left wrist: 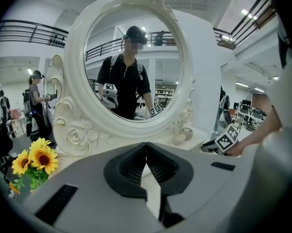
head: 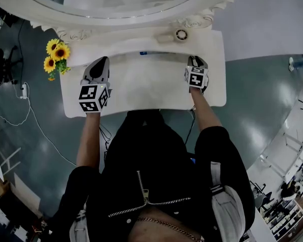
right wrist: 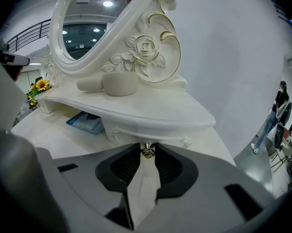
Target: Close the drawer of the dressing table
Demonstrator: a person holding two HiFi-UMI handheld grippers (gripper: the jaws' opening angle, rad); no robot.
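Note:
The white dressing table [head: 141,92] lies below me, its oval mirror [head: 116,1] at the far side. Under its raised shelf [right wrist: 150,108] on the right sits a small drawer front [right wrist: 131,131] with a metal knob [right wrist: 147,151]. My right gripper [right wrist: 146,150] is shut on that knob, and in the head view it [head: 194,59] points at the shelf's right end. Over the left half of the tabletop, my left gripper [head: 102,62] hovers. It [left wrist: 146,144] faces the mirror [left wrist: 133,62] with its tips together and nothing between them.
Sunflowers [head: 55,56] stand at the table's left end. A small round pot [right wrist: 120,84] rests on the shelf by the carved rose. A blue packet [right wrist: 85,122] lies under the shelf. A white wall is behind the table, and a cable [head: 27,112] runs over the floor at left.

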